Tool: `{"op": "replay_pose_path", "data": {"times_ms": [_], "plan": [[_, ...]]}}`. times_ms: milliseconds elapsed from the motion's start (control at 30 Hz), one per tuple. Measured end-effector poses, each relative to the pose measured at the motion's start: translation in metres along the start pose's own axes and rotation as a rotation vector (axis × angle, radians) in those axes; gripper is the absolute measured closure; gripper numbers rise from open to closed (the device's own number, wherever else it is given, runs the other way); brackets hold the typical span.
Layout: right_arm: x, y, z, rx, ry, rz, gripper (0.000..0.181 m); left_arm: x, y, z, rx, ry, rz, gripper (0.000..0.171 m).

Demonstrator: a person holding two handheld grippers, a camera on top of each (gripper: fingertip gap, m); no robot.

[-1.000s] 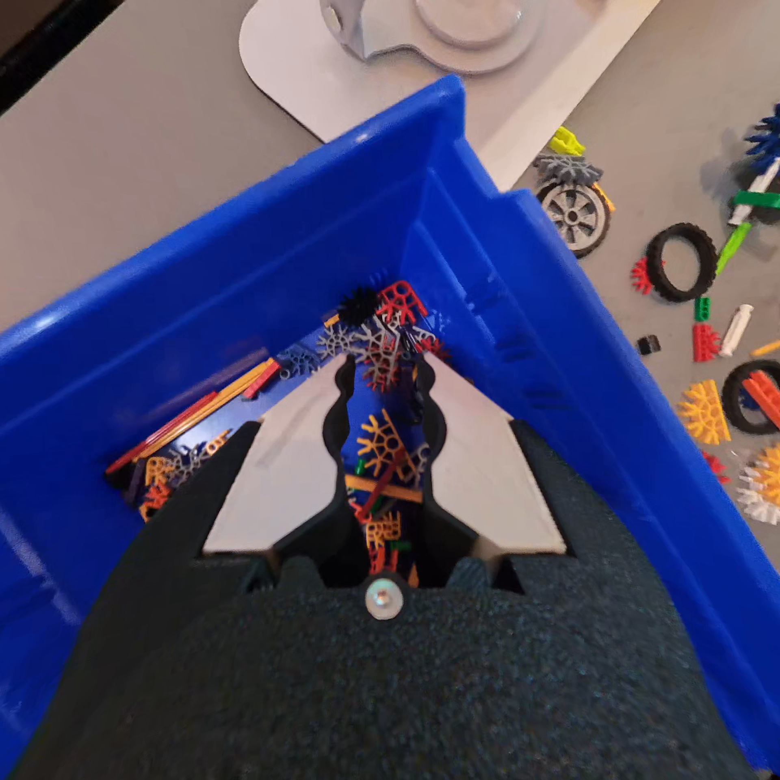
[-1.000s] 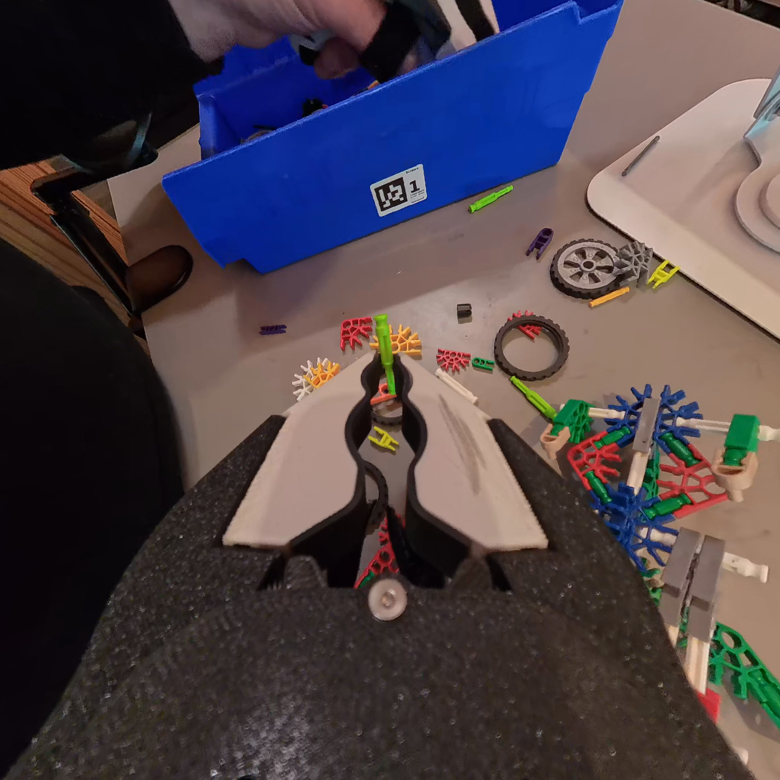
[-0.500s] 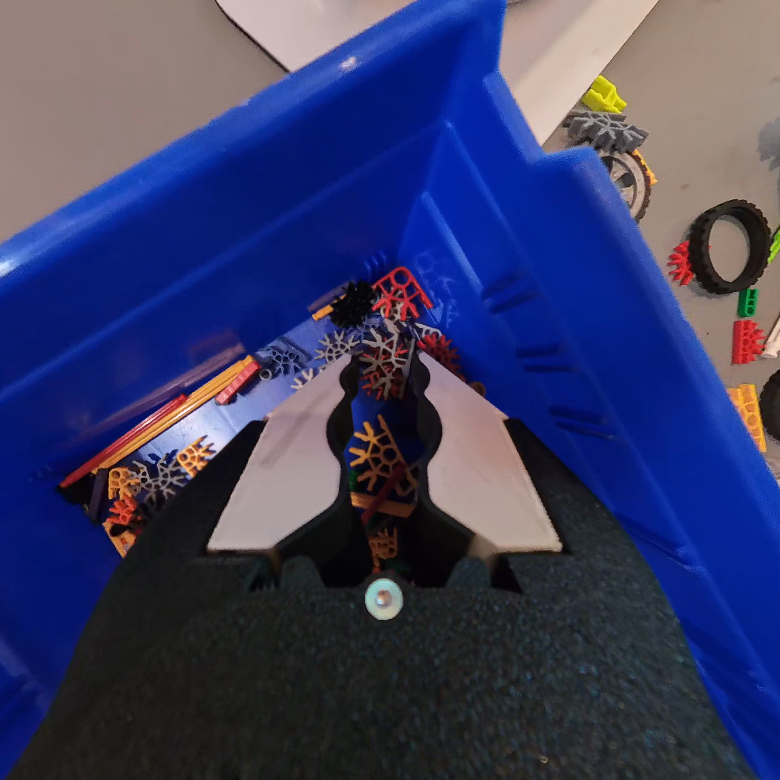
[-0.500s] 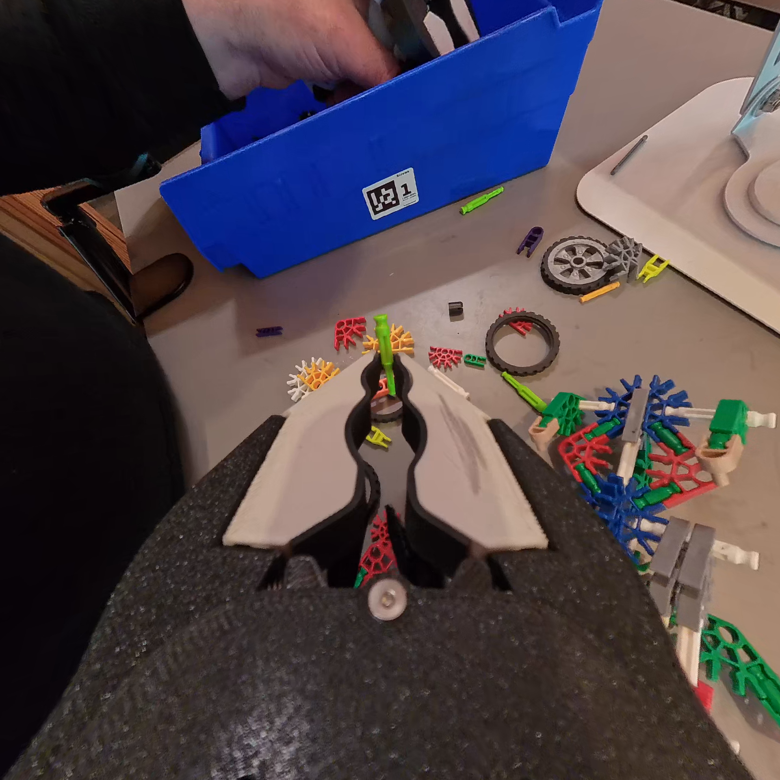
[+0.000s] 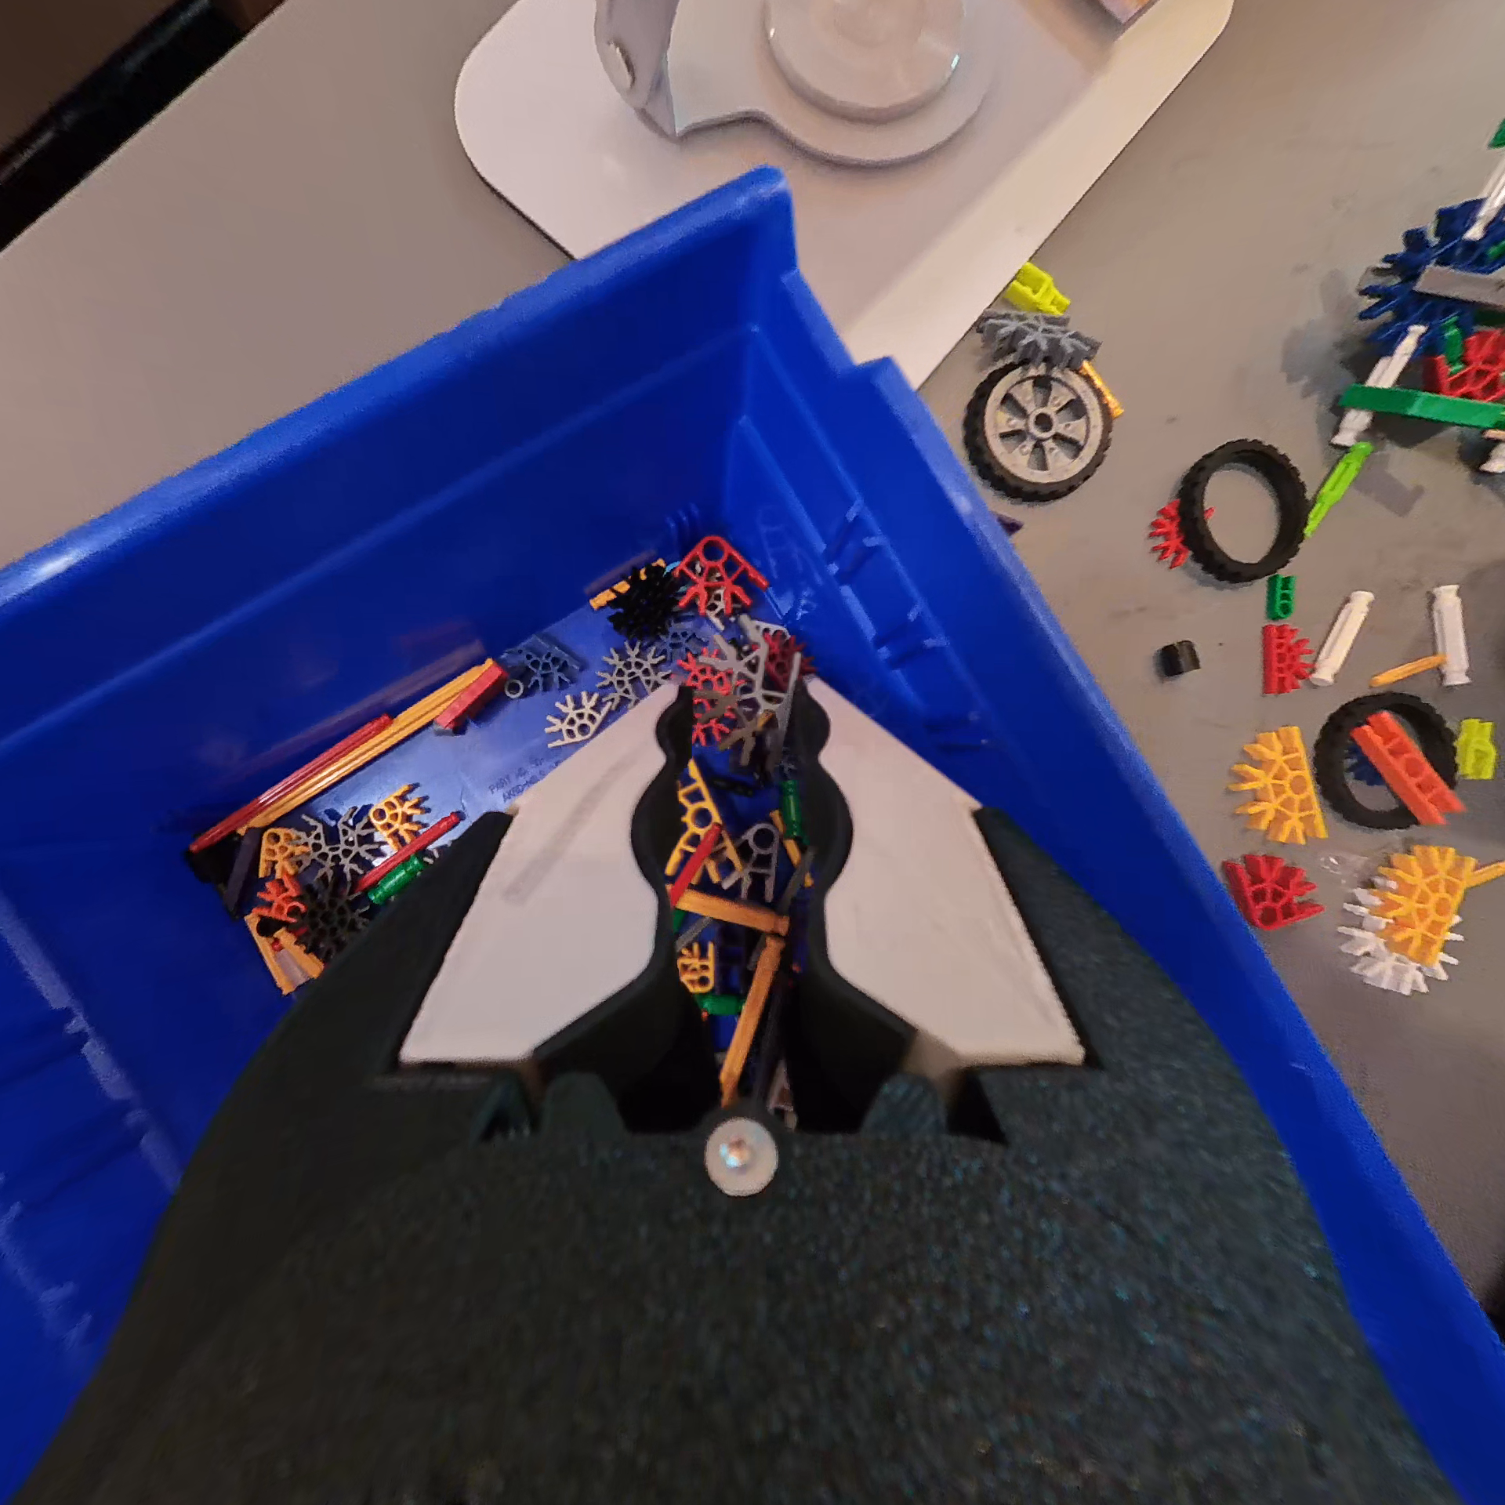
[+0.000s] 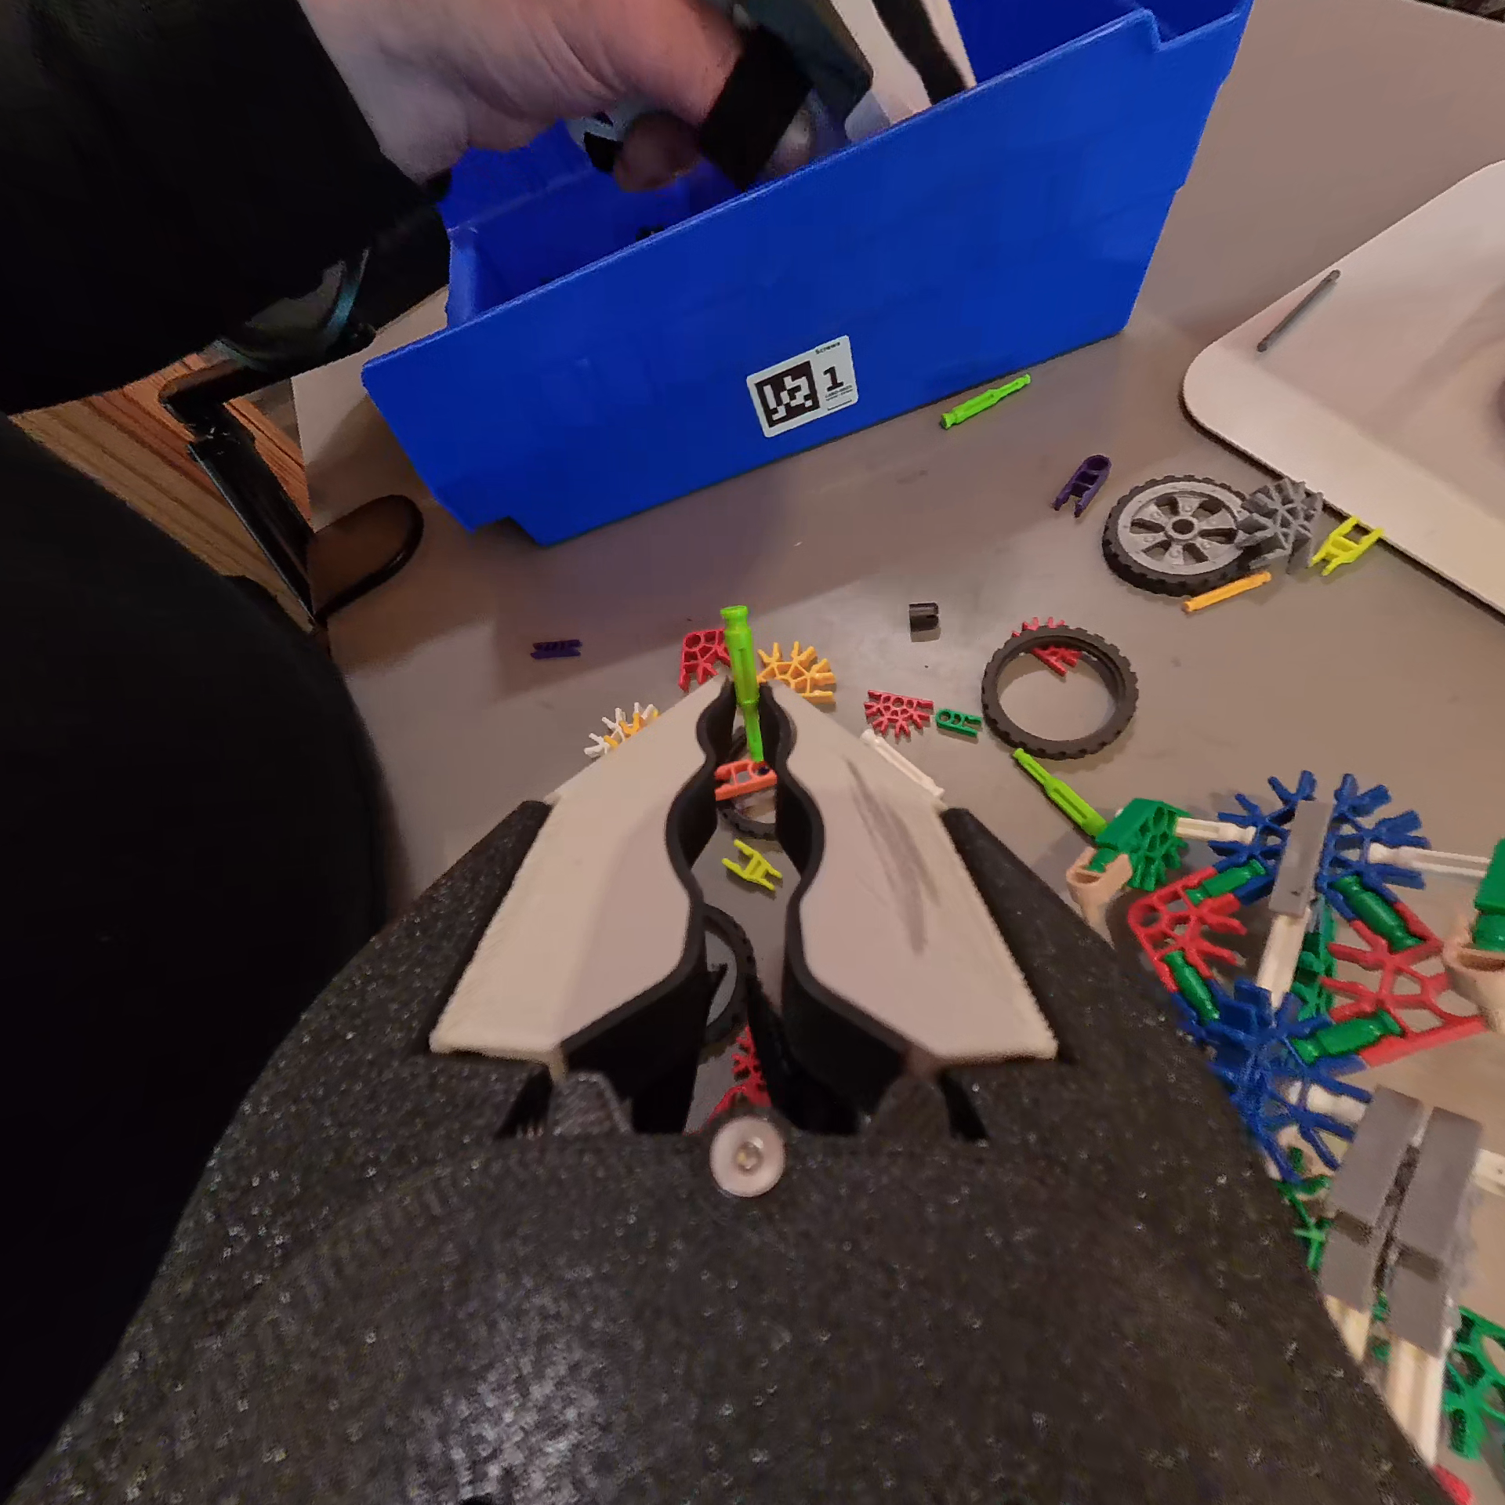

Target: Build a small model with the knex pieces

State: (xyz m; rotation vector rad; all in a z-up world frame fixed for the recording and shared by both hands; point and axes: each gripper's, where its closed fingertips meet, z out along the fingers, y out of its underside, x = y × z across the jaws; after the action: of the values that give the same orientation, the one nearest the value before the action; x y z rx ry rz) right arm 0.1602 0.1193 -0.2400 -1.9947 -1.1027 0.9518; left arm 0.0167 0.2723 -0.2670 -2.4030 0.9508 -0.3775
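Lifted higher in the blue bin (image 5: 456, 456), the left gripper (image 5: 737, 708) spreads its fingers over light, stiff connectors (image 5: 733, 692); the right gripper (image 6: 748, 700) pinches a slim green rod (image 6: 745, 676) mid-shaft.

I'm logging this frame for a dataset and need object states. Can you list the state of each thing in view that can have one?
left gripper: open, inside the bin above the loose pieces.
right gripper: shut on the green rod, above the table.
green rod: upright, pinched between the fingers.
blue bin: open-topped, partly filled with pieces.
grey wheel: lying flat on the table.
black tyre ring: lying flat, no hub.
built model: assembled, resting on the table.
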Motion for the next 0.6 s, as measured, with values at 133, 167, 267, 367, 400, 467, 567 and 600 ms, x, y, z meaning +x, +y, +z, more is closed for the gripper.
{"op": "replay_pose_path", "data": {"times_ms": [133,167,267,367,400,467,567,600], "plan": [[-0.002,-0.001,0.001,0.005,-0.014,-0.002,0.176,0.004,-0.003,-0.007,0.007,-0.009,0.020,0.150],[-0.001,-0.001,0.001,0.005,-0.015,-0.002,0.176,0.005,-0.004,-0.008,0.011,-0.009,0.021,0.150],[-0.001,-0.002,-0.001,0.011,-0.017,-0.002,0.176,0.008,-0.007,-0.013,0.023,-0.013,0.027,0.149],[0.000,-0.002,-0.002,0.015,-0.018,0.001,0.176,0.011,-0.011,-0.018,0.036,-0.013,0.031,0.149],[0.000,-0.002,-0.002,0.015,-0.019,0.001,0.176,0.012,-0.013,-0.019,0.042,-0.013,0.034,0.149],[0.001,-0.002,-0.002,0.014,-0.021,0.000,0.176,0.015,-0.015,-0.021,0.048,-0.011,0.040,0.149],[0.001,-0.002,-0.002,0.014,-0.023,0.000,0.176,0.019,-0.019,-0.023,0.059,-0.009,0.048,0.149],[0.001,-0.002,-0.002,0.015,-0.023,0.000,0.176,0.020,-0.020,-0.024,0.060,-0.007,0.050,0.149]]}}
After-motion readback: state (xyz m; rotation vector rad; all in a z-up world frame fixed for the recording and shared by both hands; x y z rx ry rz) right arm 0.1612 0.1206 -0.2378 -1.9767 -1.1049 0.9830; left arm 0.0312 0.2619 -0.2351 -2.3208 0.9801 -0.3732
